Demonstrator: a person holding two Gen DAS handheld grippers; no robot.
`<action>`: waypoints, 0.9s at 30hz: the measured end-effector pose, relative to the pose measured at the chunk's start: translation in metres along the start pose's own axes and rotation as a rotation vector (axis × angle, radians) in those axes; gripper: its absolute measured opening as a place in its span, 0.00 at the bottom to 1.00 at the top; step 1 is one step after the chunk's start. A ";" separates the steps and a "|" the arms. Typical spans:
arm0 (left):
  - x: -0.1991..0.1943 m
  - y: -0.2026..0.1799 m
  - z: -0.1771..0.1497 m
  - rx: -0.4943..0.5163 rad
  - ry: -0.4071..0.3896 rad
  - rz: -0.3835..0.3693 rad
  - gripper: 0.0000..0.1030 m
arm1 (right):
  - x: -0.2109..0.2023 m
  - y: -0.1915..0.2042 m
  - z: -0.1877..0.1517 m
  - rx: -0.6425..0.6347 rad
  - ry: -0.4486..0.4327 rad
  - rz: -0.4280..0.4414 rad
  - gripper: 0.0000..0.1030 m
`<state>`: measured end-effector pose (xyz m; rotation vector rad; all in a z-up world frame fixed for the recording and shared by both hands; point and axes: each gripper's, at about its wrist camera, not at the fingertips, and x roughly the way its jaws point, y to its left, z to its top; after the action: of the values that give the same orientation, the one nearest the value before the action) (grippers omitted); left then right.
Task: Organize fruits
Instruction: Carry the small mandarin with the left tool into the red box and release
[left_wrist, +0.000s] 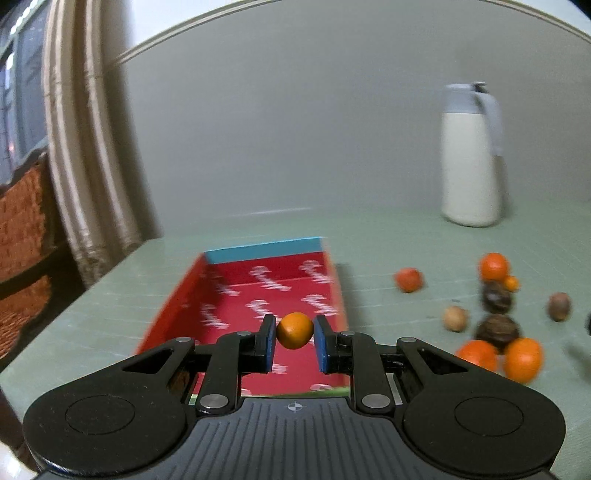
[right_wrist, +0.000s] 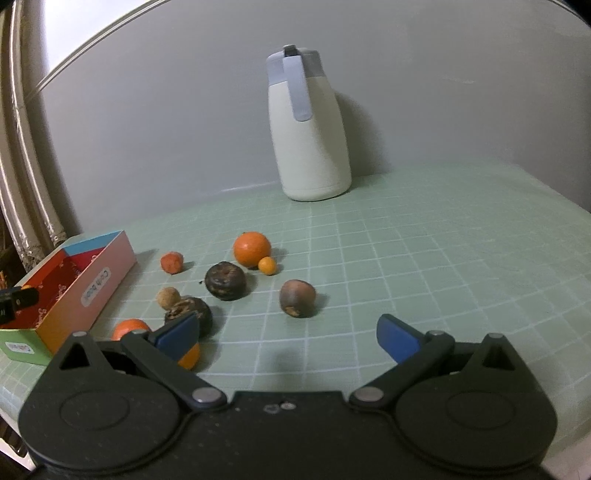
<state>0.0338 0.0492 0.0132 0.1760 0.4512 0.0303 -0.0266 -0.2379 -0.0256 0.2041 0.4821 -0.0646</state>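
Note:
My left gripper is shut on a small orange fruit, held above the red patterned inside of an open box. In the right wrist view the same box stands at the left of the green mat, with the left gripper's tip showing over it. My right gripper is open and holds nothing, low over the mat. Ahead of it lie several fruits: a large orange, a tiny orange, a red-orange fruit, dark brown fruits, a tan nut.
A white jug with a grey-blue lid stands at the back against the grey wall. Two more oranges lie near the right gripper's left finger. A curtain and a wicker chair are past the table's left edge.

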 end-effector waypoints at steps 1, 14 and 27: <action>0.004 0.005 0.000 -0.005 0.004 0.016 0.21 | 0.000 0.002 -0.001 -0.003 0.001 0.002 1.00; 0.056 0.057 -0.020 -0.106 0.122 0.169 0.21 | 0.010 0.021 -0.004 -0.049 0.016 0.028 1.00; 0.063 0.054 -0.022 -0.087 0.145 0.229 0.22 | 0.011 0.026 -0.005 -0.062 0.020 0.036 1.00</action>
<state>0.0818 0.1100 -0.0242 0.1394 0.5718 0.2883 -0.0168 -0.2117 -0.0305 0.1526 0.4991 -0.0127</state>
